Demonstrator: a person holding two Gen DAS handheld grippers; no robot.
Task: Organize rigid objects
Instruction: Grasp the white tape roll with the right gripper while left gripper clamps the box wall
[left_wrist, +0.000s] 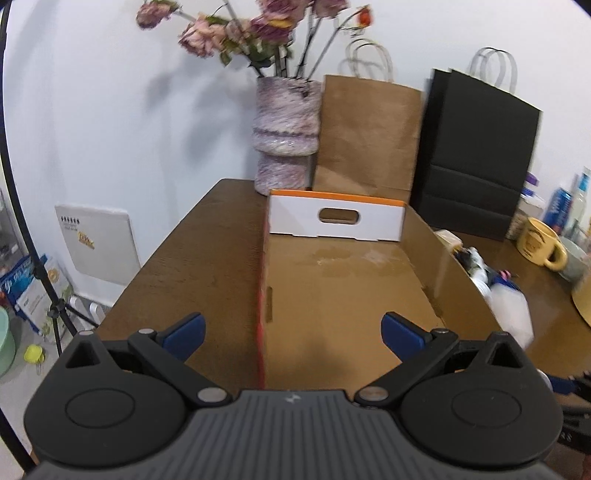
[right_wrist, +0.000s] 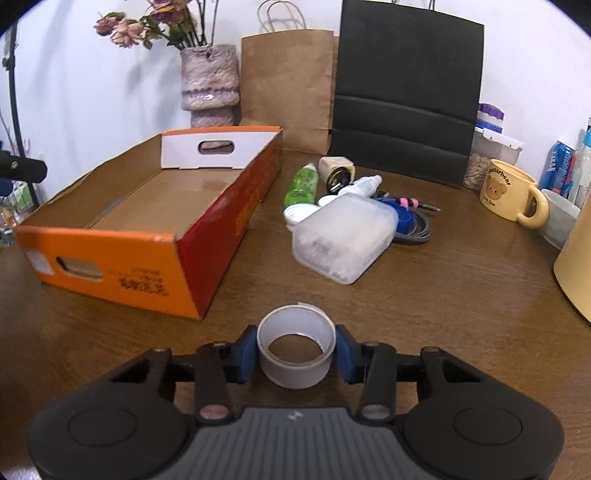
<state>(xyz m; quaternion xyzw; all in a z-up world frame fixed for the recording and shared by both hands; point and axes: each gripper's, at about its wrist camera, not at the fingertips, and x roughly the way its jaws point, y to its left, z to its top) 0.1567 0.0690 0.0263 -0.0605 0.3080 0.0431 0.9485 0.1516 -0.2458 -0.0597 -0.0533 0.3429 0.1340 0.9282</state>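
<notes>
Seen from the left wrist, the left claw (left_wrist: 291, 334) hangs spread wide, its blue pads pinching nothing, above the near end of a long, shallow orange-and-red cardboard box (left_wrist: 332, 295) whose brown floor lies bare. The box sits on a dark brown wooden bench (left_wrist: 192, 258). Behind its white far wall stand a mottled purple vase (left_wrist: 286, 136) of dried pink flowers, a brown paper bag (left_wrist: 369, 136) and a black paper bag (left_wrist: 476, 155). A yellow mug (left_wrist: 539, 240) sits at the right edge of the frame.

Seen from the right wrist, the right claw (right_wrist: 295, 354) pinches a roll of translucent tape (right_wrist: 295, 347), one blue pad pressed against each side, low over the bench, near the box's orange front corner. To the right of the box a cluster lies on the wood: a frosted plastic container (right_wrist: 343, 236), a green bottle (right_wrist: 303, 184), a small white bottle (right_wrist: 364, 184) and a coiled grey cable (right_wrist: 417, 225). The yellow mug carries a bear design.
</notes>
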